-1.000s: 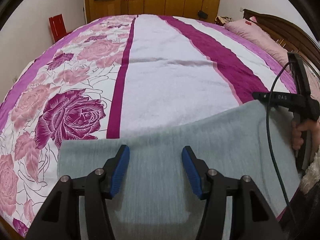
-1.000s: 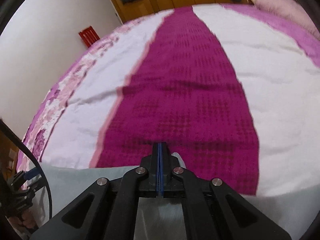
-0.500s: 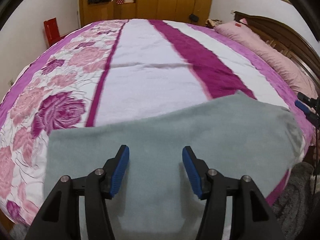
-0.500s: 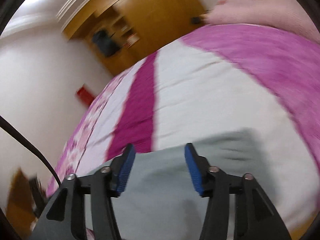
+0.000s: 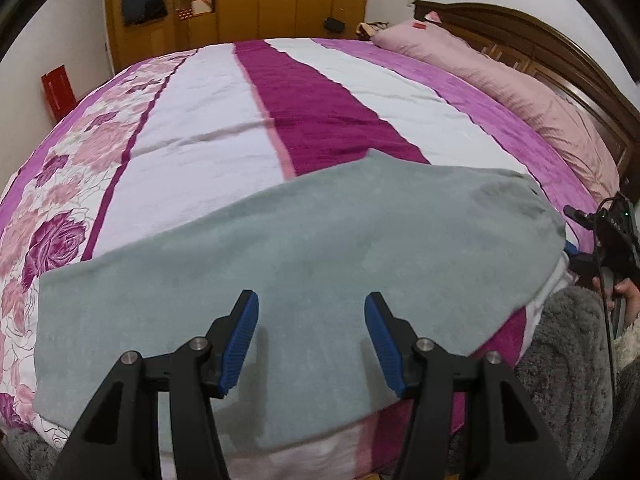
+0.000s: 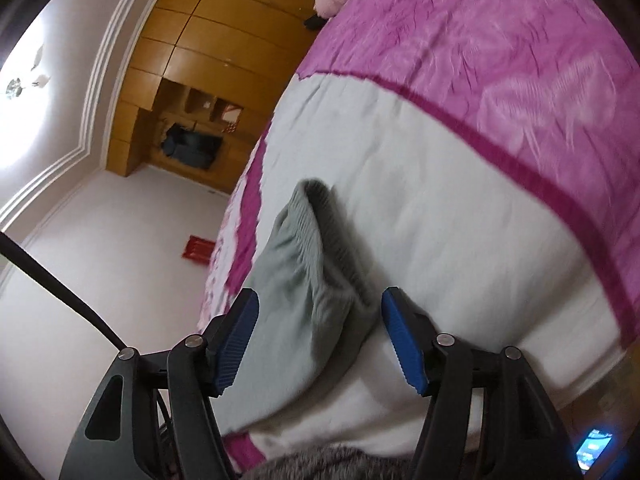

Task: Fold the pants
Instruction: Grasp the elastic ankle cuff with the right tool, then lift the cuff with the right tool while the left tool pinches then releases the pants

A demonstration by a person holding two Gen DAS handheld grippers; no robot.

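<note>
No legible writing. Grey pants (image 5: 320, 248) flat along near bed (image 5: 224, 128) edge; left claw (image 5: 311, 340) wide, empty; right claw (image 6: 318, 340) opening, waistband between, untouched.

Bed (image 5: 208, 128), striped floral purple cover; grey pants (image 5: 320, 248) flat across near edge; pink pillow (image 5: 520, 92) by headboard.

One pair of grey pants (image 5: 304, 256) is counted, laid on one bed covered with one striped and flowered bedspread (image 5: 208, 128), and one long pink pillow (image 5: 532, 96) is seen before one dark wooden headboard (image 5: 560, 44). Two grippers are counted, the left gripper (image 5: 311, 340) and the right gripper (image 6: 318, 340), each with two blue pads. One wooden wardrobe (image 5: 256, 0), one red flat object (image 5: 58, 90) by the wall and one hand (image 5: 628, 294) are also counted.
</note>
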